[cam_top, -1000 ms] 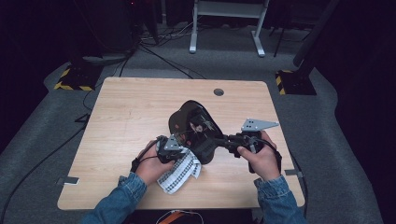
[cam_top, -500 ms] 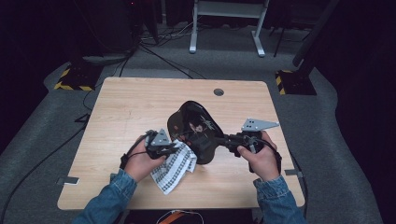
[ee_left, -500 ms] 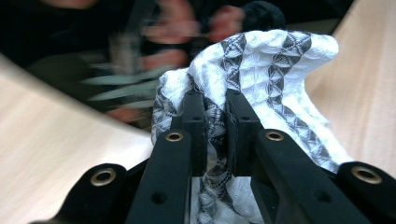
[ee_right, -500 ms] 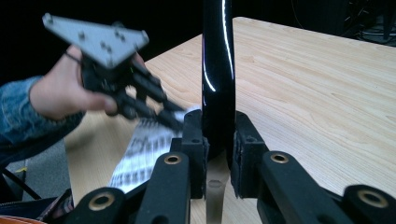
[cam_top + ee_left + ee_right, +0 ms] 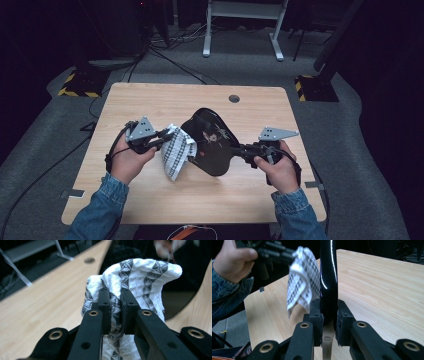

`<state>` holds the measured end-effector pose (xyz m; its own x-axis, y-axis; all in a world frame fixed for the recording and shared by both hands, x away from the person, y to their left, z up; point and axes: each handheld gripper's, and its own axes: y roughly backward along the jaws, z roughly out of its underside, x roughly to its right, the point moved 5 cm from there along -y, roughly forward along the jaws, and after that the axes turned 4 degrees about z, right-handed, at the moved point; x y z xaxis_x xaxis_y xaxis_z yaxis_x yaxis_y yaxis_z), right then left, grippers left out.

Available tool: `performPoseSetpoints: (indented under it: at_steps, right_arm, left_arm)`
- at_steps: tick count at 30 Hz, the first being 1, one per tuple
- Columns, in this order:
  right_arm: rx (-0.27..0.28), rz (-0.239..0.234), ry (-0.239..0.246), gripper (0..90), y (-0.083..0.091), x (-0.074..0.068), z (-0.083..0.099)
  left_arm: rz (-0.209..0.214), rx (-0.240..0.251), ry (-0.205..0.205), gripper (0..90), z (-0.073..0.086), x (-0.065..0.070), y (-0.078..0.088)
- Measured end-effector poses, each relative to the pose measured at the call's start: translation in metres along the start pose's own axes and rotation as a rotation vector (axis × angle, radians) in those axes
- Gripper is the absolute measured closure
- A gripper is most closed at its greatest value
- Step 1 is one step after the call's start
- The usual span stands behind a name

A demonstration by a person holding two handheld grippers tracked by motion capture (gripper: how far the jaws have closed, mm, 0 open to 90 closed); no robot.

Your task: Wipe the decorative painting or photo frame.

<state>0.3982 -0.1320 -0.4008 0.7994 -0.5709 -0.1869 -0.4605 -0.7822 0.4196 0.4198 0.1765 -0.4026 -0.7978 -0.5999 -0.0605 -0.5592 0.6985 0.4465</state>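
Left tongs point(image 5: 165, 137) pinch a patterned cloth point(image 5: 177, 150); right tongs point(image 5: 239, 150) clamp a glossy black plate point(image 5: 210, 142) above the desk point(image 5: 150, 100).

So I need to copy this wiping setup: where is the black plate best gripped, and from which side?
Grip the black plate by its thin rim at the narrow end, edge-on from the person's right, as the right gripper does. It stands on edge, leaving its broad face open to the cloth.

A light wooden table point(image 5: 150, 200) has a round hole point(image 5: 234, 98).
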Motion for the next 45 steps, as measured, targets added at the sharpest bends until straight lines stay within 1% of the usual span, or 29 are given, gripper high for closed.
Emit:
performPoseSetpoints:
  at_steps: [6,9,11,15,18,19,20,21,29,33,34,36,39,45]
  right_arm:
    - [0.002,0.002,-0.001,78.6,0.000,0.000,0.000]
    - [0.001,0.001,0.000,78.6,0.000,-0.001,0.000]
    - [0.001,0.001,-0.001,78.6,0.000,-0.001,0.000]
    - [0.003,0.003,-0.001,78.6,-0.001,-0.001,0.000]
    - [0.002,0.004,-0.002,78.6,-0.001,-0.001,0.000]
    - [0.002,0.005,-0.001,78.6,-0.001,-0.001,0.000]
    - [0.001,0.006,0.003,78.6,-0.001,-0.002,0.000]
    - [0.001,0.007,0.004,78.7,-0.001,-0.002,0.000]
    - [0.005,0.015,0.001,78.7,-0.001,-0.003,0.000]
    - [0.004,0.021,0.001,78.7,-0.001,-0.004,0.000]
    - [0.004,0.022,0.001,78.7,-0.001,-0.004,0.000]
    - [0.003,0.022,0.001,78.7,-0.001,-0.005,0.000]
    - [0.003,0.026,0.003,78.7,-0.002,-0.005,0.000]
    - [0.005,0.023,-0.002,78.7,-0.001,-0.005,0.001]
  left_arm:
    - [-0.008,0.053,-0.005,81.0,-0.021,-0.001,0.004]
    - [-0.012,0.080,-0.001,81.0,-0.031,-0.003,0.004]
    - [-0.011,0.083,-0.002,81.0,-0.034,-0.004,0.004]
    - [-0.011,0.117,-0.007,81.0,-0.052,-0.002,0.003]
    - [-0.011,0.131,-0.018,80.9,-0.063,0.000,0.001]
    - [-0.011,0.131,-0.018,80.9,-0.063,0.000,0.001]
    - [-0.009,0.134,-0.024,80.9,-0.069,0.001,-0.001]
    - [-0.008,0.135,-0.026,80.9,-0.071,0.001,-0.002]
    - [-0.005,0.144,-0.039,80.9,-0.084,0.003,-0.009]
    - [-0.005,0.156,-0.050,80.8,-0.096,0.005,-0.013]
    - [-0.004,0.161,-0.048,80.7,-0.100,0.005,-0.014]
    - [-0.005,0.163,-0.058,80.7,-0.107,0.007,-0.017]
    - [-0.005,0.159,-0.073,80.7,-0.114,0.010,-0.022]
    - [-0.001,0.152,-0.105,80.7,-0.121,0.020,-0.033]
